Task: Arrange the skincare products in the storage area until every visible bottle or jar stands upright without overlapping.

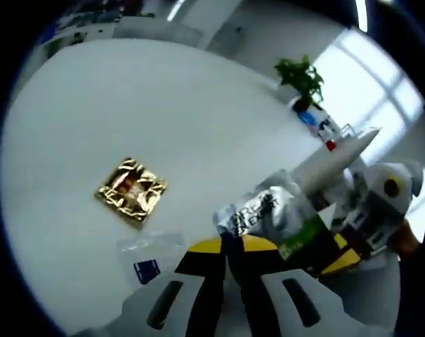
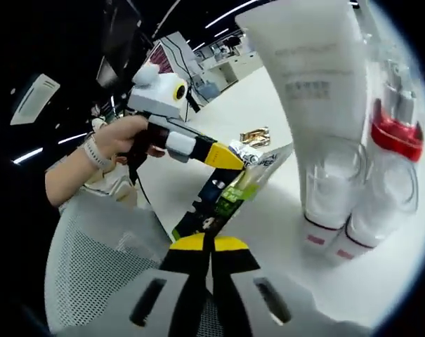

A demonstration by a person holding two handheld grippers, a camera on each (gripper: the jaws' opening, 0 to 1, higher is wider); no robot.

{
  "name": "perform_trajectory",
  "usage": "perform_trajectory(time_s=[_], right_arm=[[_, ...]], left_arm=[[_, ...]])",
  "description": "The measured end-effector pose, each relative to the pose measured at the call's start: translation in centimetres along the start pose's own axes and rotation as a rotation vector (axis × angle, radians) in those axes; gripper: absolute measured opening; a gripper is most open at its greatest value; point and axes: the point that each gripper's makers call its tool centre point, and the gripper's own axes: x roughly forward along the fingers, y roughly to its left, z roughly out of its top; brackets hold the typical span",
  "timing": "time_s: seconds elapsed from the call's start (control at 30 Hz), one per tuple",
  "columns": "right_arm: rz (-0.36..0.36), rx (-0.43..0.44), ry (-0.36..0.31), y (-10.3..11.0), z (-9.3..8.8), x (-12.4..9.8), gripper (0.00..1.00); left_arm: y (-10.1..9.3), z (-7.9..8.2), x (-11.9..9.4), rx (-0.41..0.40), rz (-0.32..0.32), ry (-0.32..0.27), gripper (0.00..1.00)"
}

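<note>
A silver sachet [image 1: 265,210] with dark lettering and a green-and-black end hangs above the white table [image 1: 128,105]. My left gripper [image 1: 233,247] is shut on its near end. My right gripper [image 1: 342,256] comes in from the right and pinches the green end. In the right gripper view, my right gripper [image 2: 206,246] is shut on the sachet [image 2: 251,172], and my left gripper [image 2: 226,158] grips the silver end. A white tube [image 2: 317,84] stands cap-down beside a red-collared pump bottle [image 2: 391,133]. The same tube [image 1: 331,160] shows behind the sachet.
A crumpled gold packet [image 1: 131,191] and a clear bag with a blue label [image 1: 149,256] lie on the table. A potted plant [image 1: 300,74] and small bottles [image 1: 316,121] stand at the far edge. A mesh chair [image 2: 93,267] and a person's hand [image 2: 121,140] are at the left.
</note>
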Motion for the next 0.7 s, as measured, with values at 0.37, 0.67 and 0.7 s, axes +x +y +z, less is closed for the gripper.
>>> perform_trajectory(time_s=[0.37,0.67,0.7], right_arm=[[-0.064,-0.039,0.062,-1.7,-1.5,0.3,0.01],[-0.083,-0.024,0.079,-2.2,-1.8,0.5,0.04],[-0.087,-0.026,0.082,-2.2,-1.9,0.5,0.04]], left_arm=[[0.4,-0.8,1.4,-0.044,-0.017,0.009,0.01],[0.4,-0.6,1.7,-0.022,-0.002,0.008,0.0],[0.6,-0.5,1.7,-0.009,0.006,0.011,0.0]])
